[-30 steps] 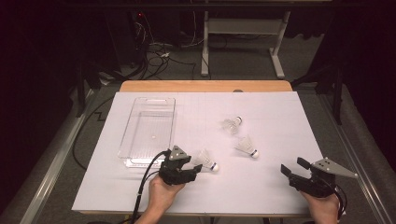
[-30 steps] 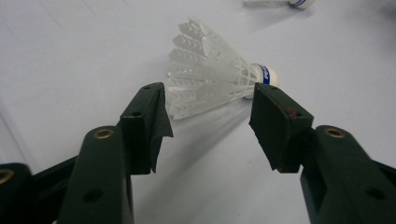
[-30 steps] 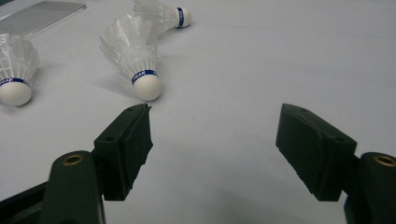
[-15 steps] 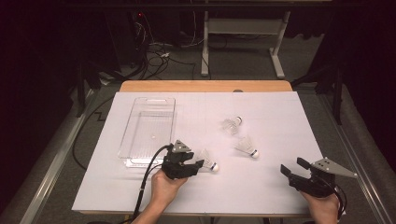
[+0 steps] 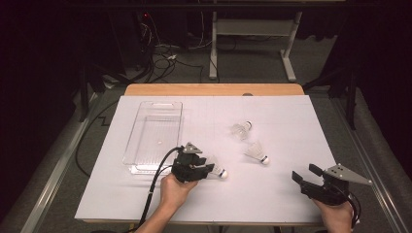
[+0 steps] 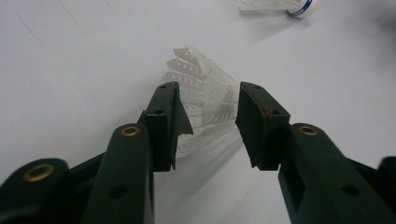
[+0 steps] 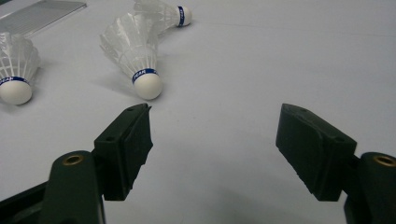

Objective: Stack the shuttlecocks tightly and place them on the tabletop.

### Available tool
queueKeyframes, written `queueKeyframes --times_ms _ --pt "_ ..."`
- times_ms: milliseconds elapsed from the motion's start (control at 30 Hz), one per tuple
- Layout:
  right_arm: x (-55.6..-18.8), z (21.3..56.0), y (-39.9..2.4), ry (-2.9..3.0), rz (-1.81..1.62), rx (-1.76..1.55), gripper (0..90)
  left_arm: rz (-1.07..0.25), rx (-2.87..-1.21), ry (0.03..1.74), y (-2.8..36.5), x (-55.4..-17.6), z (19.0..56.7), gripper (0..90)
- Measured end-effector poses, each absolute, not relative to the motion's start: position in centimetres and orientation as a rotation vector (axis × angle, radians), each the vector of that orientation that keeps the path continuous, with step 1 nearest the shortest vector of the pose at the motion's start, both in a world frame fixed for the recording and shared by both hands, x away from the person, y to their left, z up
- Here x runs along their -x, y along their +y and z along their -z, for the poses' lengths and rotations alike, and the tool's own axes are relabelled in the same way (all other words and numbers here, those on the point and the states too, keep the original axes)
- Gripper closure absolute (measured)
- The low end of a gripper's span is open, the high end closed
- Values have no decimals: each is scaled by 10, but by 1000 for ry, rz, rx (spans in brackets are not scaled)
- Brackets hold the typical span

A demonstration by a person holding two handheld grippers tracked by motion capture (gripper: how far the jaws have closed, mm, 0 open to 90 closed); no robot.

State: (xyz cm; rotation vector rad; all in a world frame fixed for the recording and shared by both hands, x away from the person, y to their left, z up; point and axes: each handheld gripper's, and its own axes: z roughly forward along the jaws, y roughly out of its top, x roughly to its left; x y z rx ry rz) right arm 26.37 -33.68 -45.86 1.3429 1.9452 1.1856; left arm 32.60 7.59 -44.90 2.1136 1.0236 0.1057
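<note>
The left tongs point(image 5: 206, 170) are sitting low over the white counter point(image 5: 291, 116), just beside the near end of a clear plastic tray point(image 5: 154, 133), with a shuttlecock point(image 6: 205, 100) lying between the jaws. Seen from the left gripper view, the feather skirt is filling most of the gap; the jaws have just been closing on it, the left pad is meeting the feathers and the right pad is standing just beside them, so a firm grip cannot be confirmed. In the high view the cork end of this shuttlecock is poking out to the right of the tongs. The right tongs point(image 7: 215, 144) are hovering near the counter's near right corner with the jaws standing wide and nothing between them. A second shuttlecock point(image 5: 256, 152) is lying on its side near the middle of the counter, cork pointing towards the right tongs, and a third shuttlecock point(image 5: 241, 129) is resting just beyond it. Both are lying well apart from the tray, which is holding nothing visible.
</note>
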Motion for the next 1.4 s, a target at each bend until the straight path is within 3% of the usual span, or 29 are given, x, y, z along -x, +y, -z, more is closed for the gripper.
queueKeyframes --times_ms 800,1400 --pt "-263 459 -336 1947 -1177 -1344 273 -46 -2093 940 79 -325 447 874" --pt "-263 458 -336 1948 -1179 -1337 274 -13 -2084 905 78 -328 433 894"
